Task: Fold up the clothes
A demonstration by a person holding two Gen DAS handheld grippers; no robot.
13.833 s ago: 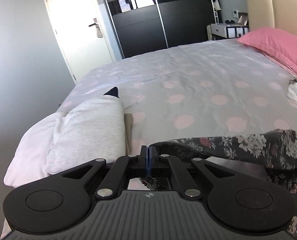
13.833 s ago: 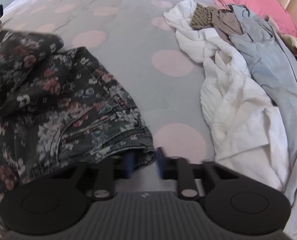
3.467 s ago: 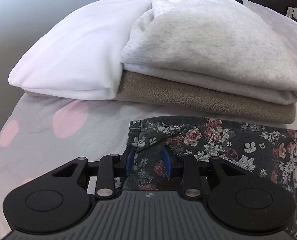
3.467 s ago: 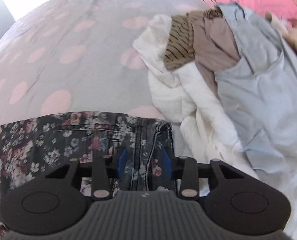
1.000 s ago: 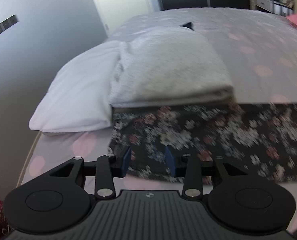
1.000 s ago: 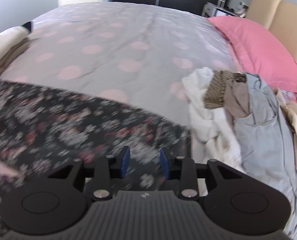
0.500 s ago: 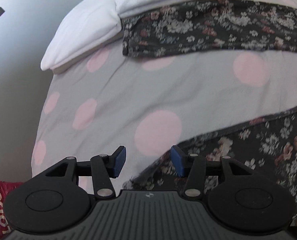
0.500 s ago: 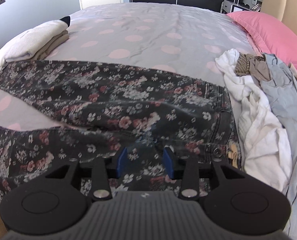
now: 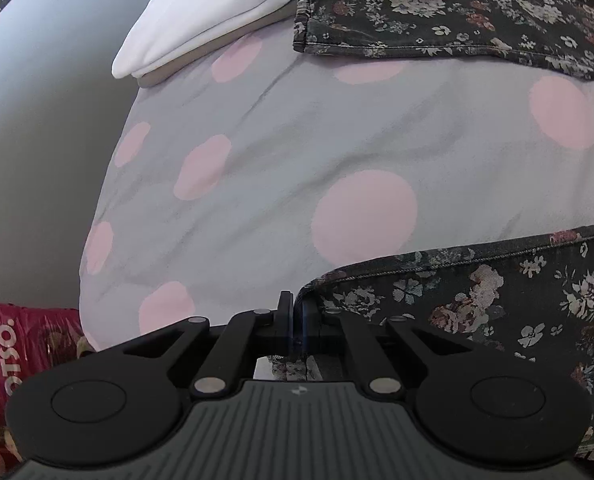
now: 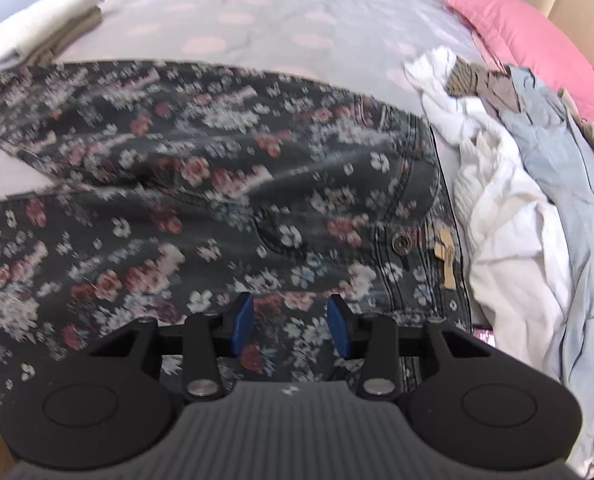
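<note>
The left tongs (image 9: 295, 320) are closed on the hem edge of the near trouser leg, having just been closing onto it; the pinched fabric is seen at 12 o'clock of the tips. The right tongs (image 10: 291, 326) stand open above the hip area of the floral jeans (image 10: 217, 200); nothing is pressed between the pads, though cloth lies below them.

The jeans are spread across the bed (image 9: 337, 140), waistband toward 3 o'clock in the right view. The metal button (image 10: 401, 243) and a paper tag (image 10: 445, 258) are found at 1 o'clock of the right tongs. The far leg (image 9: 457, 12) lies at 12 to 1 o'clock in the left view, its hem touching the folded stack (image 9: 209, 12).

The denim is judged moderately heavy, limp yet thicker at seams, and not slippery or fragile. Hold is best taken at doubled edges: the hem on the left, the waistband or side seam on the right, so the layers lift together.

Beyond the waistband, at 2 o'clock, an unfolded clothes pile (image 10: 517, 168) is seen, and the pink pillow (image 10: 529, 40) farthest off.
</note>
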